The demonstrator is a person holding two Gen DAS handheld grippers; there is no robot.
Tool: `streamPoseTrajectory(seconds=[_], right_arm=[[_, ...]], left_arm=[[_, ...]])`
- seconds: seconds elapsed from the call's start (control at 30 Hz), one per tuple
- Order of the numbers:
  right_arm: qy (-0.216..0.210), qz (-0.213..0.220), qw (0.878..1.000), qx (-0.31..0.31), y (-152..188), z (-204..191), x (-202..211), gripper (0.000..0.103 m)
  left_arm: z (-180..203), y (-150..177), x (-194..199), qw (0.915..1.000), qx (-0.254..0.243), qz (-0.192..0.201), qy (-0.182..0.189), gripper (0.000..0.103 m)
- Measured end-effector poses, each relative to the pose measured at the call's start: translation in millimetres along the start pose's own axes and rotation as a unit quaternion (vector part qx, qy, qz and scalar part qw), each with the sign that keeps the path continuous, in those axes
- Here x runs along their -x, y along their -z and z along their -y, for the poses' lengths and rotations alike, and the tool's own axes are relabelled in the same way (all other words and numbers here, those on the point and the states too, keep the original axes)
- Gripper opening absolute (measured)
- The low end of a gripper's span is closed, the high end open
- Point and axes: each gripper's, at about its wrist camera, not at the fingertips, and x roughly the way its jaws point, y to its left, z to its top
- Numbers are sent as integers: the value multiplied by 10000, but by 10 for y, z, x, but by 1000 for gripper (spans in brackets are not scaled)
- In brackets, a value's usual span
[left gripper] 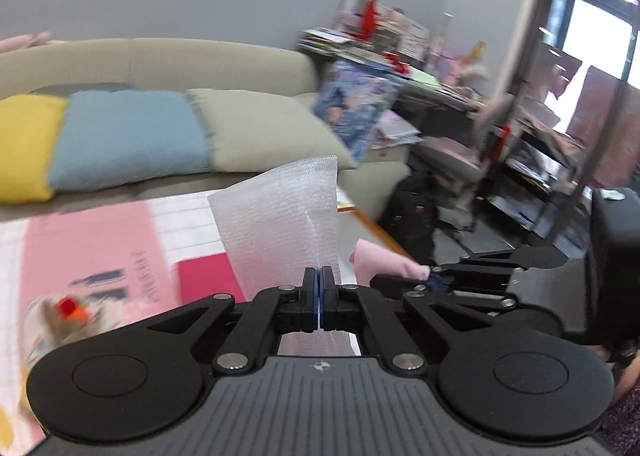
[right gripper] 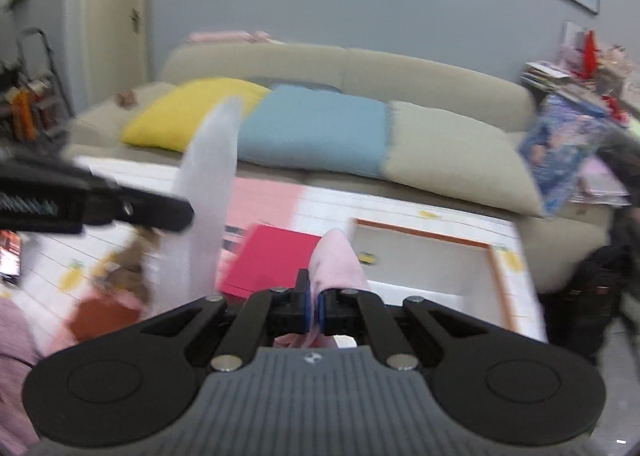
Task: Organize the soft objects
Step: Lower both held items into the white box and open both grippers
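My left gripper (left gripper: 319,280) is shut on a white foam wrap sheet (left gripper: 280,215) that stands up above its fingers; the sheet also shows in the right wrist view (right gripper: 208,183), held by the left gripper (right gripper: 176,211) at the left. My right gripper (right gripper: 316,288) is shut on a soft pink cloth (right gripper: 340,260), which sticks up over its fingers. In the left wrist view the right gripper (left gripper: 432,278) sits at the right, holding the pink cloth (left gripper: 384,260). Both are raised above a low table.
A tiled table (right gripper: 400,211) carries a red folder (right gripper: 276,256), a white wood-framed tray (right gripper: 424,260) and a pink mat (left gripper: 88,240). Behind it is a beige sofa (right gripper: 360,67) with yellow (right gripper: 192,111), blue (right gripper: 316,127) and beige (right gripper: 452,159) pillows. Cluttered shelves (left gripper: 520,143) stand at the right.
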Motion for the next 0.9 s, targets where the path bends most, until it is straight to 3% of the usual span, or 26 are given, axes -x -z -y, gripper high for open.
streamPoseTrajectory(seconds=[0.1,0.4,0.67,0.9], right_arm=[[434,-379,9983,-7,28,203,-130,1],[931,-1443,9851,-61,344,676,-569,1],[606,-2351,9696,-293,635,904,-916,4],[204,-2966,9528,-608,751,978,-1138,6]], left_arm=[[148,-107,-292,9994,-36,-158,318,0],[377,-88,-1137,9945,-261,-885,501,0],[296,119,-1675,9820,-81,-1816,515,0],[289,265,-1837,9737,-242,-2244,324,0]])
